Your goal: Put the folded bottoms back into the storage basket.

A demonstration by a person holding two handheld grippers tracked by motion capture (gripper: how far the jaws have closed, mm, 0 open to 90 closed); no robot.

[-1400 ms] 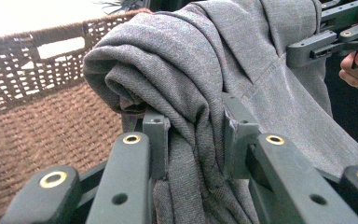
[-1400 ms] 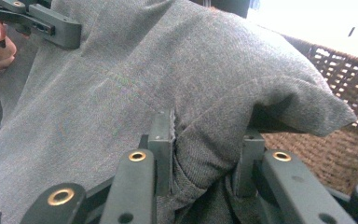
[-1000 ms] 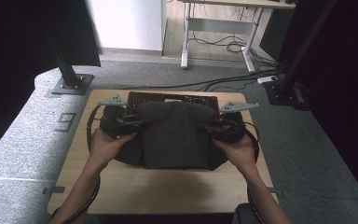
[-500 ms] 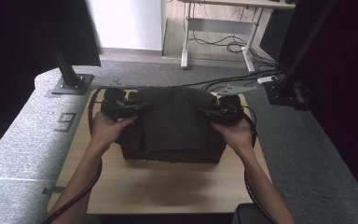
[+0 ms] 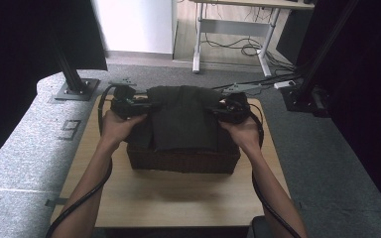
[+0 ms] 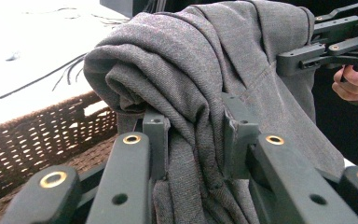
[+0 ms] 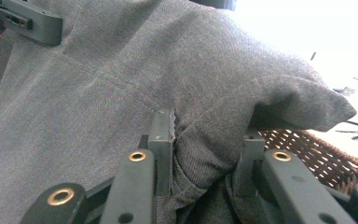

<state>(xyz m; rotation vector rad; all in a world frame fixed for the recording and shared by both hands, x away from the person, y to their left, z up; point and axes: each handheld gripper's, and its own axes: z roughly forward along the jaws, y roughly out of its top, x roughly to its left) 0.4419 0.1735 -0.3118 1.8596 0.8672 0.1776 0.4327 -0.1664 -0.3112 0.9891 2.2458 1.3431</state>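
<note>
A folded dark grey garment [image 5: 183, 119] hangs between my two grippers over a dark brown wicker basket [image 5: 183, 161] on the wooden table. My left gripper [image 5: 141, 105] is shut on the garment's left edge; in the left gripper view a thick bunch of grey cloth [image 6: 186, 93] is pinched between the jaws of the left gripper [image 6: 193, 135]. My right gripper [image 5: 221, 111] is shut on the garment's right edge, and cloth [image 7: 121, 84] is bunched between the jaws of the right gripper [image 7: 205, 140]. The garment drapes down over the basket's front half.
The wooden table [image 5: 178, 198] has bare top in front of the basket. Grey carpeted floor [image 5: 25, 148] lies to the left. A black stand base [image 5: 77, 89] sits at the back left, another frame base [image 5: 302, 99] at the back right. Cables trail from both grippers.
Both grippers have carried the garment away from the person, toward the table's far side. It now hangs over the basket's back part and more of the basket's front wall shows.
</note>
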